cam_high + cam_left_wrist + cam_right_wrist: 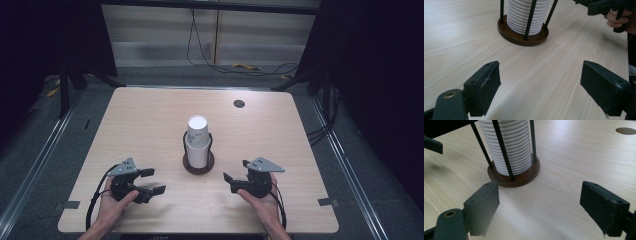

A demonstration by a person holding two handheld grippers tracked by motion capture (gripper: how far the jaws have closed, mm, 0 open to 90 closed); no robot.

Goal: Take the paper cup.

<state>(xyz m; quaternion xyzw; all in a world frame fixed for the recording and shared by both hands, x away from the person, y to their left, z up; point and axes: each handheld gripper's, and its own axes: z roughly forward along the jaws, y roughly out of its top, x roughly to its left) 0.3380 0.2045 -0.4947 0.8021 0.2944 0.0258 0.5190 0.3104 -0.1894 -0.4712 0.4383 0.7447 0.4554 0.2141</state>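
A stack of white paper cups [198, 141] stands upside down in a holder with thin black rods on a round brown base [198, 165], at the middle of the wooden table [150, 120]. The ribbed cup stack [526, 15] and the base [522, 37] rise ahead of my left gripper [540, 85]. My left gripper [150, 181] rests near the front left, open, nothing between its jaws. My right gripper [231, 181] sits at the front right, open and empty. From it, the cup stack [509, 147] and base [516, 176] lie ahead to the left of its jaws [539, 207].
A dark round grommet hole [239, 103] sits near the table's far right; it also appears as the hole [626, 130] in the right gripper view. Cables [235, 65] lie on the floor beyond the far edge. Tape marks [327, 201] sit at the front corners.
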